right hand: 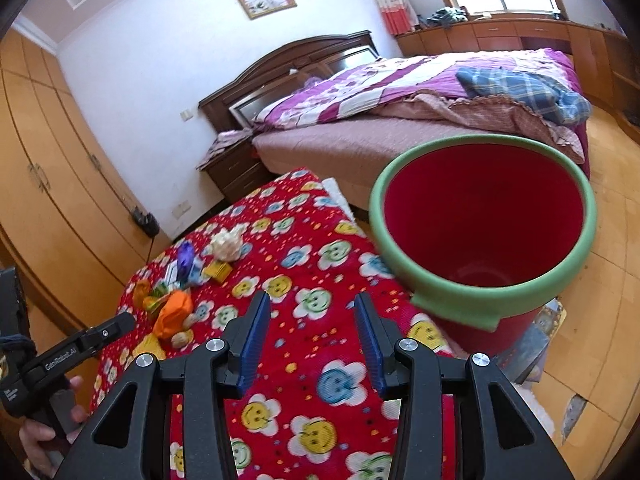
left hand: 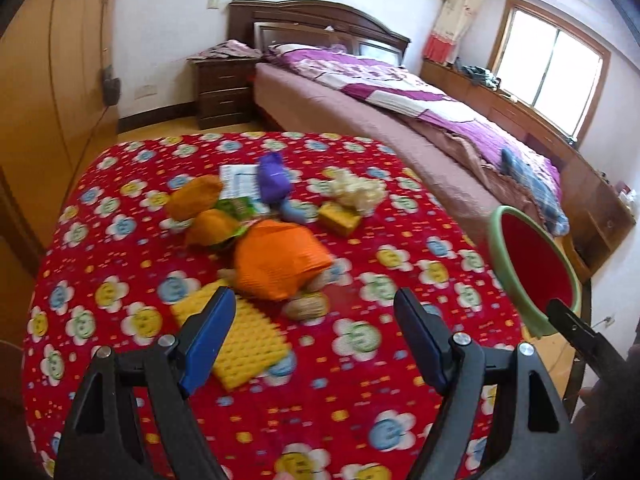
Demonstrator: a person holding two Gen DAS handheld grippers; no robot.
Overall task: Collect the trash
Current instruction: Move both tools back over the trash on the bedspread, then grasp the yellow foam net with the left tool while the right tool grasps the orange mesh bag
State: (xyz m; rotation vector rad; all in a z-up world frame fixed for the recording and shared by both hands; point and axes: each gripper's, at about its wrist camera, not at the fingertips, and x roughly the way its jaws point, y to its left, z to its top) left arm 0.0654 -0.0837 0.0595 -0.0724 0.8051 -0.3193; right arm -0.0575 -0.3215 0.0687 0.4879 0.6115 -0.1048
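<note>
My left gripper (left hand: 314, 312) hangs over the near part of the desk (left hand: 360, 380), fingers (left hand: 208, 332) spread wide and holding nothing. My right gripper (right hand: 310, 320) hangs likewise, fingers (right hand: 252, 344) moderately apart and empty. Just beyond the left fingers, at 12 o'clock, lie a yellow bumpy sheet (left hand: 236, 336) and a peanut shell (left hand: 306, 307), then a crumpled orange wrapper (left hand: 280, 260). Farther on sit two smaller orange pieces (left hand: 194, 196), a green packet (left hand: 236, 207), a purple wrapper (left hand: 274, 178), a yellow carton (left hand: 339, 218) and a wad of pale tissue (left hand: 356, 190). The red bin (right hand: 480, 232), green-rimmed, stands off the desk edge at 2 o'clock of the right gripper and looks empty. Judged step: the first pick, not yet begun. The next move calls for lowering the left fingers astride the orange wrapper, closing gently, then carrying it rightward to the bin.
</note>
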